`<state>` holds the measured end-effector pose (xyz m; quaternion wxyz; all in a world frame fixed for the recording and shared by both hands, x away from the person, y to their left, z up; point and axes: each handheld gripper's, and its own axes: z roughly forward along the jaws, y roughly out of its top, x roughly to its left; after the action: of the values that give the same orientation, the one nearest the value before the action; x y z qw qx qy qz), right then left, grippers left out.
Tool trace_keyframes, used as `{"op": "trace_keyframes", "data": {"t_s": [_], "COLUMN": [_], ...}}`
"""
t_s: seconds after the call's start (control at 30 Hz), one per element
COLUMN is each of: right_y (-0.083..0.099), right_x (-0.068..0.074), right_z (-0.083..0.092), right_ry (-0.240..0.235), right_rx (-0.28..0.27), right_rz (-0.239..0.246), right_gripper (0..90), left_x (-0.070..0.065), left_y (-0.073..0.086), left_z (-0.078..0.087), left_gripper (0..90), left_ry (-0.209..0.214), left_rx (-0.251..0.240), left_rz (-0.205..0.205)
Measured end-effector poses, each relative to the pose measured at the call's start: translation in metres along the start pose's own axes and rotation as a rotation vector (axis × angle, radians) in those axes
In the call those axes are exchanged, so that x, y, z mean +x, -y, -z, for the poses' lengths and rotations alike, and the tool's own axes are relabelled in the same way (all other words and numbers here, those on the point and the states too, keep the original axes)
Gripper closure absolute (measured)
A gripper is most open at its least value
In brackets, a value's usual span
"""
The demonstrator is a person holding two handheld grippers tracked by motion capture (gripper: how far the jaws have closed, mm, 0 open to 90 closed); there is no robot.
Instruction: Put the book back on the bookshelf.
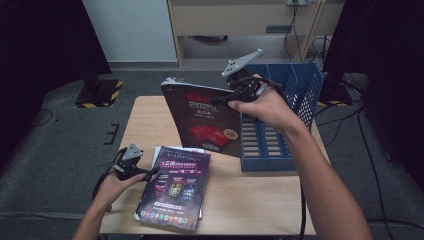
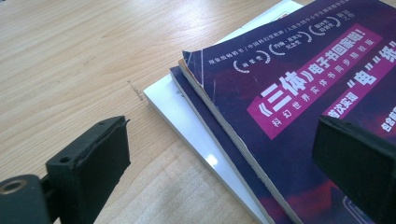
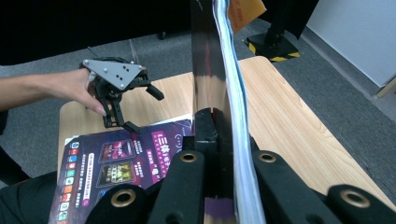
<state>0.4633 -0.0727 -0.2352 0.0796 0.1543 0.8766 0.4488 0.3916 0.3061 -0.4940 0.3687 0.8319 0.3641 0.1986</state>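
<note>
My right gripper (image 1: 225, 100) is shut on the top right edge of a dark magazine (image 1: 205, 122) with red print, holding it upright over the table beside the blue file rack (image 1: 280, 125). In the right gripper view the jaws (image 3: 219, 130) clamp the magazine's (image 3: 215, 60) edge, and its pages curve upward. A purple magazine (image 1: 175, 187) tops a small stack lying flat at the table's front. My left gripper (image 1: 150, 172) stands open at that stack's left edge. In the left gripper view the open gripper (image 2: 224, 154) straddles the corner of the purple magazine (image 2: 299, 107) and the white book (image 2: 187, 116) beneath it.
The wooden table (image 1: 150, 115) has bare surface at the left and back. The blue rack stands at the right rear, its slots open upward. Dark stands and cables surround the table on the grey floor (image 1: 60, 130).
</note>
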Motion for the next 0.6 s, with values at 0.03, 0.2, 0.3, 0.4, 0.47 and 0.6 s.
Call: {"op": "trace_keyframes", "data": {"t_s": [0.03,0.2,0.3,0.4,0.47,0.6], "right_y": [-0.001,-0.004,-0.007,-0.012,-0.015,-0.020], "right_x": [0.000,-0.006,-0.012,-0.017,-0.021,-0.028], "right_z": [0.002,0.012,0.020,0.029,0.035,0.043], "right_ry": [0.000,-0.005,-0.006,-0.003,-0.004,-0.008], "right_rx": [-0.001,-0.006,-0.010,-0.020,-0.025,-0.031], "right_rz": [0.004,0.012,0.018,0.016,0.022,0.027], "right_gripper": [87.1,87.1,87.1,87.1,87.1,87.1], "left_x": [0.000,0.000,0.000,0.000,0.000,0.001], "left_y": [0.000,0.000,0.001,0.002,0.003,0.005], "left_z": [0.000,0.000,0.000,0.001,0.003,0.005], "left_gripper": [3.8,3.8,3.8,3.9,3.9,4.0], "left_ry": [0.000,-0.005,-0.006,-0.013,-0.019,-0.040], "left_rx": [0.000,-0.004,0.001,0.002,0.002,0.016], "left_rz": [-0.003,0.005,0.003,0.003,0.010,0.009]}}
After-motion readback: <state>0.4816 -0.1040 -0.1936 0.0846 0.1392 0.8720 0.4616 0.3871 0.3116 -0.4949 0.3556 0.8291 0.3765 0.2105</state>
